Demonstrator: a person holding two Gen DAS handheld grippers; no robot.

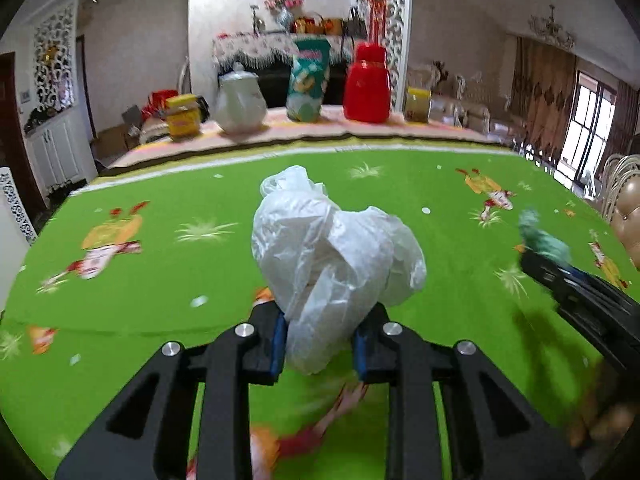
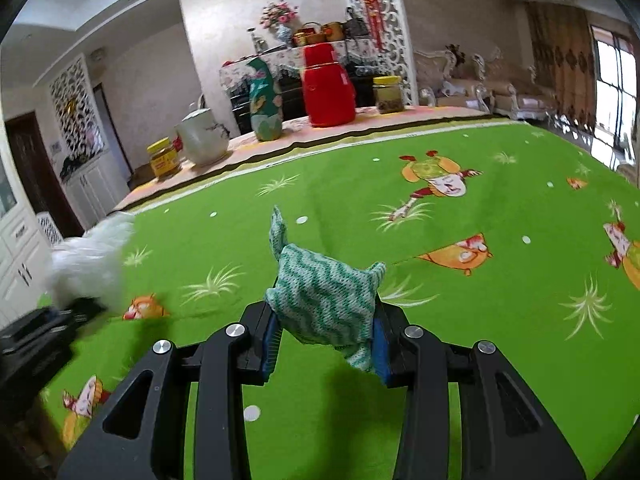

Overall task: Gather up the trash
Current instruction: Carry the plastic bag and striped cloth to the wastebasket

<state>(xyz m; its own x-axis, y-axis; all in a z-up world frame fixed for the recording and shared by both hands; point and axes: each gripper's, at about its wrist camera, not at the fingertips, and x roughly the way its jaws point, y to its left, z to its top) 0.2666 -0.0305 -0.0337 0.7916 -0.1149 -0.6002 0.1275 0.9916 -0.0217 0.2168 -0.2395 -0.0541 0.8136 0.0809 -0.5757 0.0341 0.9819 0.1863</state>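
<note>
My left gripper (image 1: 320,340) is shut on a crumpled white plastic bag (image 1: 332,252) and holds it above the green cartoon tablecloth (image 1: 140,280). My right gripper (image 2: 324,340) is shut on a green-and-white patterned cloth (image 2: 324,296), also above the cloth-covered table. The right gripper with its cloth (image 1: 544,240) shows at the right edge of the left wrist view. The white bag (image 2: 92,260) and left gripper show blurred at the left edge of the right wrist view.
At the table's far edge stand a yellow-lidded jar (image 1: 184,116), a white teapot (image 1: 240,100), a teal snack bag (image 1: 308,80), a red thermos (image 1: 368,84) and another jar (image 1: 418,104). A chair (image 1: 624,208) stands at the right.
</note>
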